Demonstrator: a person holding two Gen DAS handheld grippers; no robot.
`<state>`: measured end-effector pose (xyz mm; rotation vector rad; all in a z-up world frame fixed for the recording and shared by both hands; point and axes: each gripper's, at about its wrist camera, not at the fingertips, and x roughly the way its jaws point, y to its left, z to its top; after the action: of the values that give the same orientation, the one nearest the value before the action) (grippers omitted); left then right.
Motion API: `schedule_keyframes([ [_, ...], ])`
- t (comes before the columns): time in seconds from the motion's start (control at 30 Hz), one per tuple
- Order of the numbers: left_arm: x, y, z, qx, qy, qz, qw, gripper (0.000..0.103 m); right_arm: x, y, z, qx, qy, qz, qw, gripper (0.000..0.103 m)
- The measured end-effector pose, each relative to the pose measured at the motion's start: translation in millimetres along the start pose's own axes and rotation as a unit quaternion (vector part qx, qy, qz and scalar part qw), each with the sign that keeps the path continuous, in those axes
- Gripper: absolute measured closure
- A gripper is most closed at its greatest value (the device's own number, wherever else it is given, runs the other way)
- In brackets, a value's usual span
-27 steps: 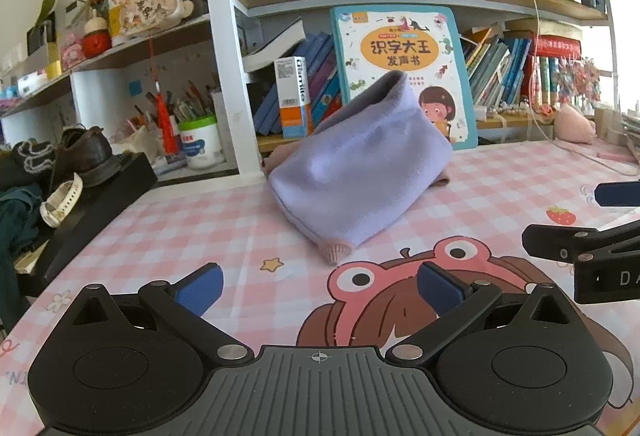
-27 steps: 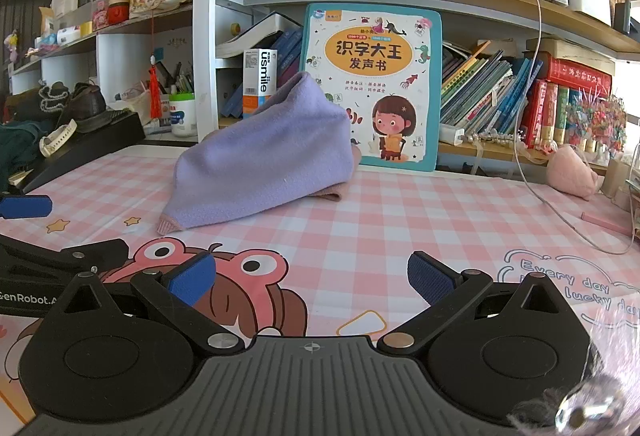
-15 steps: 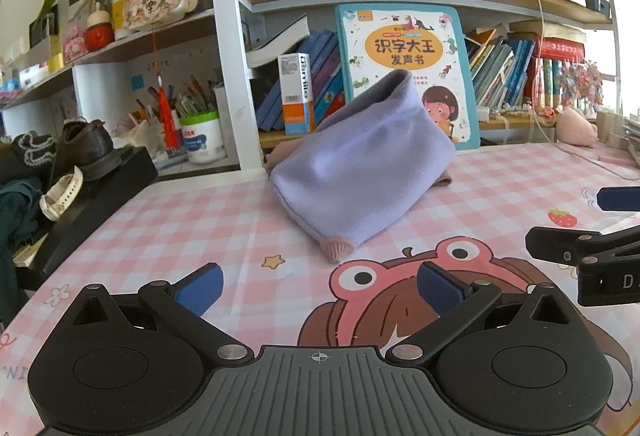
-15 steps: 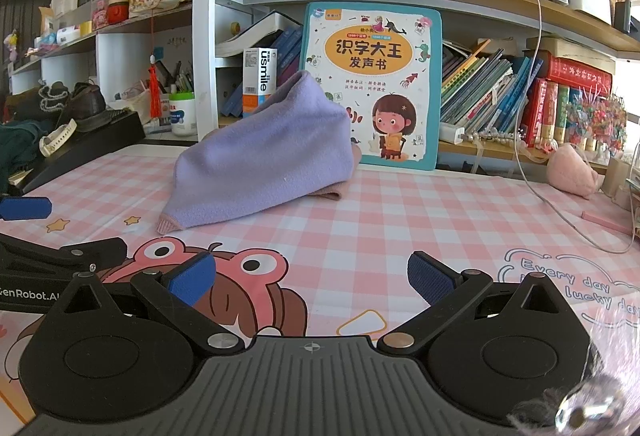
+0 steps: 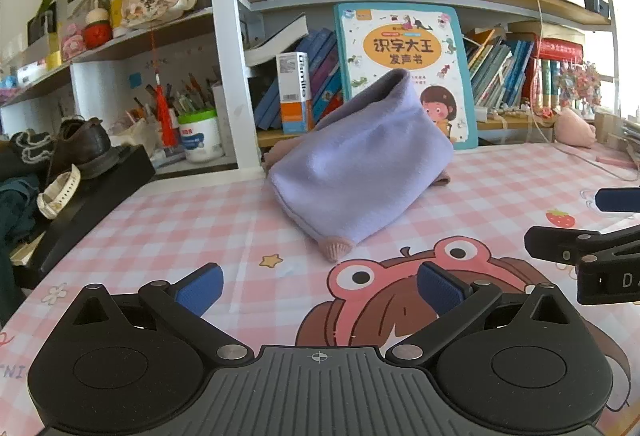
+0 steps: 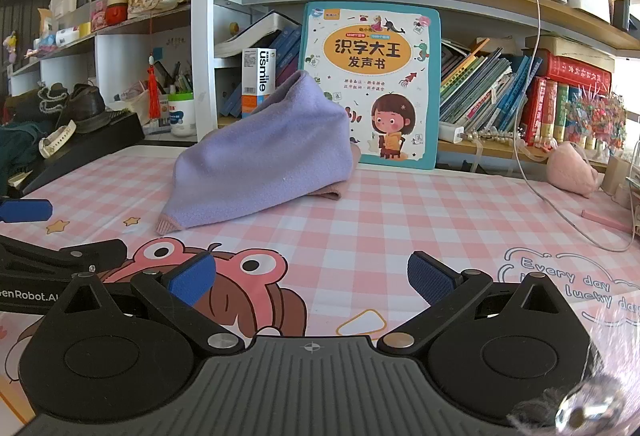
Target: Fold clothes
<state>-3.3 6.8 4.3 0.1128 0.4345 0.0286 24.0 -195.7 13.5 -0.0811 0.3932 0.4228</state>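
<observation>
Checked pink tablecloth [image 5: 192, 220], soft lilac knit garment [image 5: 360, 172] bunched

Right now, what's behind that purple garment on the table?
Behind the purple garment a children's book stands against the shelf, its lower left corner hidden by the cloth. A white box and blue books show beside it.

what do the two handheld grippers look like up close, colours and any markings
Both the left gripper and the right gripper are matte black, with a ribbed grey centre plate, two round housings, silver pivot screws and blue textured fingers. White lettering marks each one's side.
</observation>
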Motion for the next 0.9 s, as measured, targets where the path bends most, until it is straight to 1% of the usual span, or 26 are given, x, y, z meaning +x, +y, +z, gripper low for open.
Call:
schedule_keyframes([
  [0.43,-0.1,2.7,0.6,-0.007,-0.003,-0.010,0.9999,0.000,1.1,0.8,0.3,-0.001,0.002,0.004,1.000,0.000],
  [0.67,0.3,4.5,-0.6,-0.014,-0.002,-0.003,0.9999,0.000,-1.8,-0.9,-0.7,0.004,-0.007,0.004,1.000,0.000],
  [0.9,0.7,6.8,-0.1,-0.022,-0.001,0.001,0.9998,0.000,-1.5,-3.3,-0.9,0.011,-0.006,0.010,1.000,0.000],
])
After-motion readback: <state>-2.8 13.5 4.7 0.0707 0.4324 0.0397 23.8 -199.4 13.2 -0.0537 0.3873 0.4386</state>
